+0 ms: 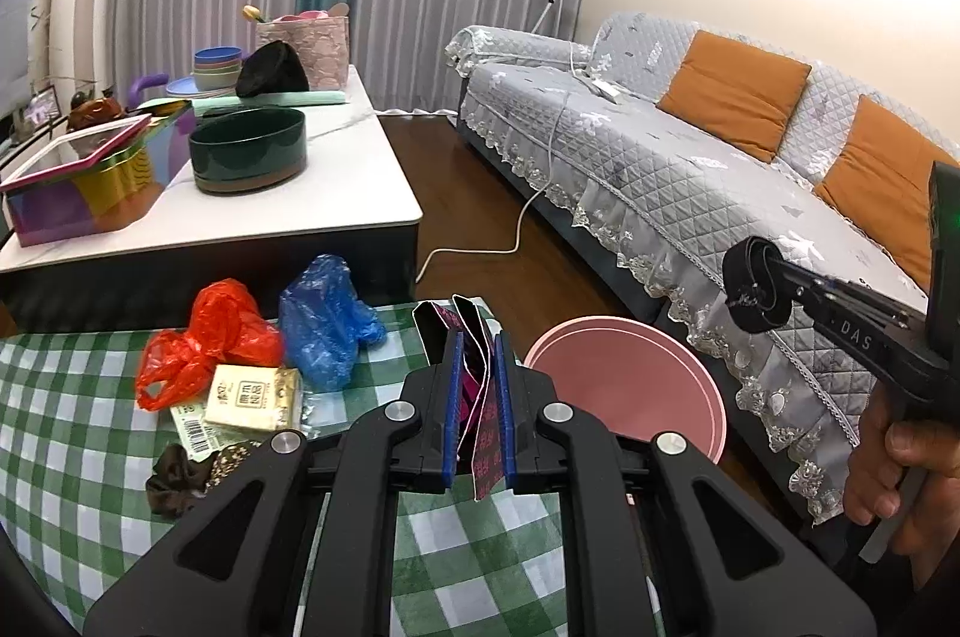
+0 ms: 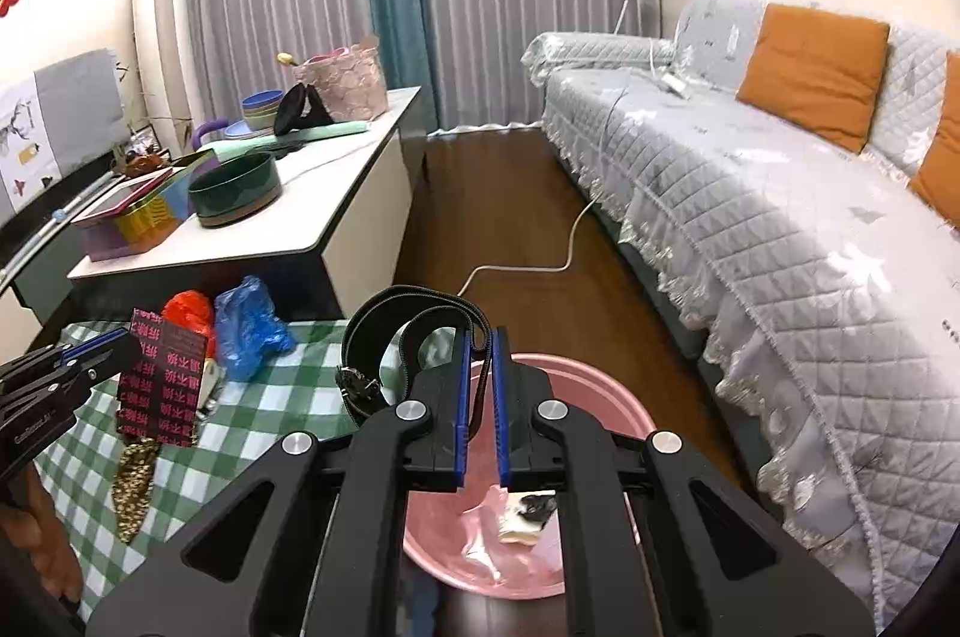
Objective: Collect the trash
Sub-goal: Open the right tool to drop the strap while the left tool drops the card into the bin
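Gripping a dark red printed wrapper (image 1: pixel 483 433), the left tongs (image 1: pixel 478 415) are clamped on it above the green-checked bench (image 1: pixel 72 433). Right tongs (image 2: pixel 480 415) closed on a black belt (image 2: pixel 384 331), its loop hanging over the rim of the pink bin (image 2: pixel 624 415) on the floor. Bin already holds some scraps. Left on the bench: red plastic bag (image 1: pixel 210 337), blue plastic bag (image 1: pixel 327 319), tissue pack (image 1: pixel 252 397), brown scrunchie (image 1: pixel 180 481). Grey sofa (image 1: pixel 690 169) to the right.
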The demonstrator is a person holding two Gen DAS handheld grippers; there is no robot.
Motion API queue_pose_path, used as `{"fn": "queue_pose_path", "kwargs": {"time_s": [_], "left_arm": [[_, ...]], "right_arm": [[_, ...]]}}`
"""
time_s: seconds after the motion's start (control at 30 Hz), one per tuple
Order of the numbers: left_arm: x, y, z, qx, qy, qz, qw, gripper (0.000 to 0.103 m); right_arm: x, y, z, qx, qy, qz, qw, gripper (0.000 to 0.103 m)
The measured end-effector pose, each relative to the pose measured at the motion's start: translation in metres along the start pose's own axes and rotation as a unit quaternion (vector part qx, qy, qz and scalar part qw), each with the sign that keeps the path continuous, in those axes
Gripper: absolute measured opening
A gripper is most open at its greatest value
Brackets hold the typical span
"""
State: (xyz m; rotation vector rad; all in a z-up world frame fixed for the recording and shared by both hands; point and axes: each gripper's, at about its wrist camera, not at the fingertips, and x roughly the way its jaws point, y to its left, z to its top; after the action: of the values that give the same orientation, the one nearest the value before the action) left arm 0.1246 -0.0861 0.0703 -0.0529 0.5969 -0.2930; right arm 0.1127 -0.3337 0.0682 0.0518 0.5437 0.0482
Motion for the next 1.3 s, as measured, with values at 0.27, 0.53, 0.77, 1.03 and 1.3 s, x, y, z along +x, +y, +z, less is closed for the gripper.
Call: {"fn": "queue_pose_path", "kwargs": {"time_s": [0.27, 0.53, 0.77, 1.03, 1.3], "left_arm": [[0.015, -0.014, 0.002, 0.007, 0.006, -0.01, 0.9999, 0.01], [0.026, -0.031, 0.005, 0.015, 0.01, -0.021, 0.9996, 0.01], [0.039, -0.043, 0.007, 0.019, 0.018, -0.029, 0.9992, 0.01], [0.059, -0.06, 0.01, 0.024, 0.028, -0.04, 0.9985, 0.01], [0.084, -0.08, 0.017, 0.029, 0.034, -0.053, 0.9976, 0.01]], "right_arm": [[0.001, -0.017, 0.004, 0.008, -0.003, -0.019, 1.0, 0.007], [0.005, -0.03, 0.008, 0.019, -0.004, -0.032, 0.999, 0.007], [0.012, -0.036, 0.01, 0.026, 0.002, -0.036, 0.999, 0.007], [0.022, -0.041, 0.008, 0.035, 0.014, -0.039, 0.999, 0.007], [0.039, -0.049, 0.005, 0.044, 0.032, -0.04, 0.998, 0.007]]}}
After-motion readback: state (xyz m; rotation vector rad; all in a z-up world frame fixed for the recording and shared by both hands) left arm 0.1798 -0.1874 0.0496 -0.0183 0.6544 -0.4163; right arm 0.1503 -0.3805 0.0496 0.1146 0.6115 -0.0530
